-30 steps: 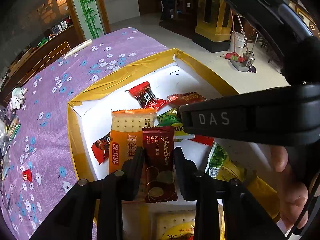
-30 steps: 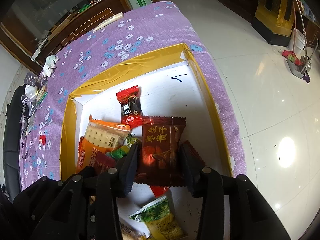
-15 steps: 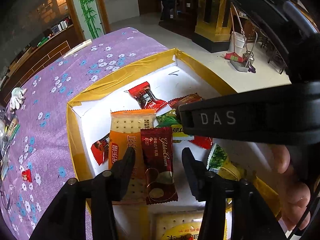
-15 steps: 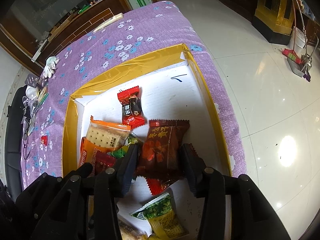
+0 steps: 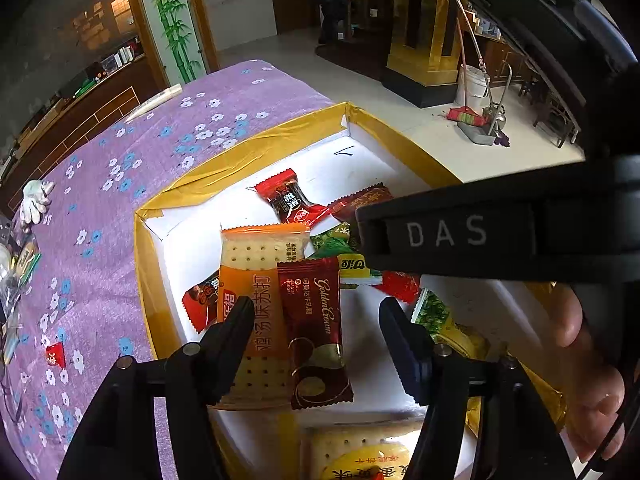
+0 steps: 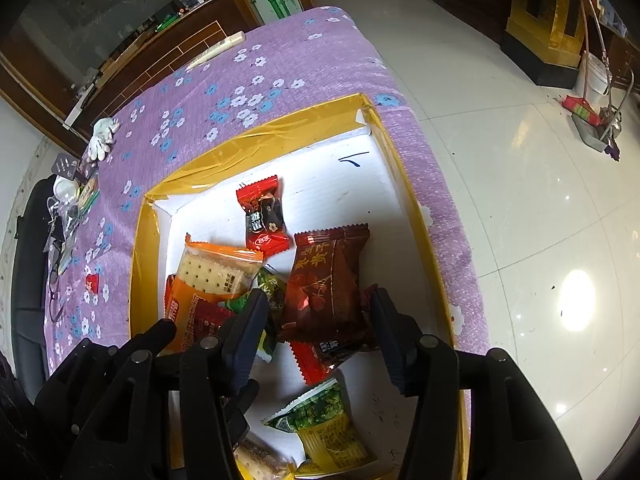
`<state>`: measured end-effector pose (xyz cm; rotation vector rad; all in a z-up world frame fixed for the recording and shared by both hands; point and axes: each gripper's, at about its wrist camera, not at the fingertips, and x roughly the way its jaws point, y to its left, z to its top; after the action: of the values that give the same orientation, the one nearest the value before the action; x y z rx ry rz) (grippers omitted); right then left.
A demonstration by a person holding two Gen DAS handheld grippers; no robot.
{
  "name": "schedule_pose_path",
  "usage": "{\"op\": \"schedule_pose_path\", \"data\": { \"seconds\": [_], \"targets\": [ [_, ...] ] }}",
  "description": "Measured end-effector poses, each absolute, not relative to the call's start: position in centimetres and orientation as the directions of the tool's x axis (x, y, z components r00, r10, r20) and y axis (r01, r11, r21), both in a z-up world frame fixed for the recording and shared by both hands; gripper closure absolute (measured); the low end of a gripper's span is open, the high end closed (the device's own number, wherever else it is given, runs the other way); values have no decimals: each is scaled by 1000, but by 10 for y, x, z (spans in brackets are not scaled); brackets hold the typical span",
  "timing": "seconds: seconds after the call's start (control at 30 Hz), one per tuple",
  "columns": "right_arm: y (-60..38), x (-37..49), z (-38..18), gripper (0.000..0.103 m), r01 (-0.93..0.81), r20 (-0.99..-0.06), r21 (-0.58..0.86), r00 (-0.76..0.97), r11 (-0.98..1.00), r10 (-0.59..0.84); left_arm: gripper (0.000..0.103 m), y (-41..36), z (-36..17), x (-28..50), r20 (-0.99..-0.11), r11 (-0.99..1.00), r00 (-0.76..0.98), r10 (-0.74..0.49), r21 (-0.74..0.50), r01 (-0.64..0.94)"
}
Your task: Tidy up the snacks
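Observation:
A white box with a yellow taped rim (image 5: 248, 168) (image 6: 256, 144) holds several snack packets. My left gripper (image 5: 316, 320) hovers over its near end with the jaws opening. A dark red Golden Crown packet (image 5: 316, 332) lies loose between them on an orange cracker packet (image 5: 256, 280), clear of both pads. My right gripper (image 6: 320, 312) is over the box's right half, its jaws also opening. A brown packet (image 6: 328, 284) rests on the pile between them and neither pad presses on it. The right tool's black housing (image 5: 460, 236) crosses the left wrist view.
A red candy (image 6: 264, 216) and a green-yellow packet (image 6: 324, 424) also lie in the box. The purple flowered tablecloth (image 6: 280, 64) carries a white glove (image 6: 102, 138), a small red candy (image 6: 92, 283) and clutter at the left. The table's edge and tiled floor (image 6: 520, 200) lie right.
Both pairs of jaws have spread apart. The dark red packet left the left gripper's grip and lies on the cracker packet. The brown packet left the right gripper's grip and settled onto the pile.

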<state>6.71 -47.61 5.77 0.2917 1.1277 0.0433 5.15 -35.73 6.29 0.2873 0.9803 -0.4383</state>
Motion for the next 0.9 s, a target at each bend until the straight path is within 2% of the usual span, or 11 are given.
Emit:
{"op": "schedule_pose_path", "data": {
  "seconds": [0.13, 0.23, 0.3, 0.47, 0.73, 0.9],
  "targets": [
    [-479, 65, 59, 45, 120, -878, 262, 442, 958, 185, 34, -358, 63, 51, -847, 875, 481, -225, 41, 482],
    [-480, 62, 62, 37, 127, -865, 271, 467, 954, 184, 34, -357, 63, 51, -847, 875, 482, -225, 42, 483],
    [-480, 59, 66, 28, 122, -855, 264, 489, 957, 174, 34, -358, 64, 50, -846, 874, 483, -224, 44, 483],
    [-477, 57, 72, 18, 106, -843, 242, 515, 964, 155, 34, -358, 64, 50, -846, 874, 483, -225, 44, 484],
    [-479, 55, 71, 14, 100, -843, 242, 514, 965, 158, 34, -358, 63, 50, -848, 871, 480, -225, 46, 489],
    [-480, 50, 72, 13, 101, -834, 247, 528, 964, 158, 27, -358, 64, 50, -845, 870, 483, -228, 46, 490]
  ]
}}
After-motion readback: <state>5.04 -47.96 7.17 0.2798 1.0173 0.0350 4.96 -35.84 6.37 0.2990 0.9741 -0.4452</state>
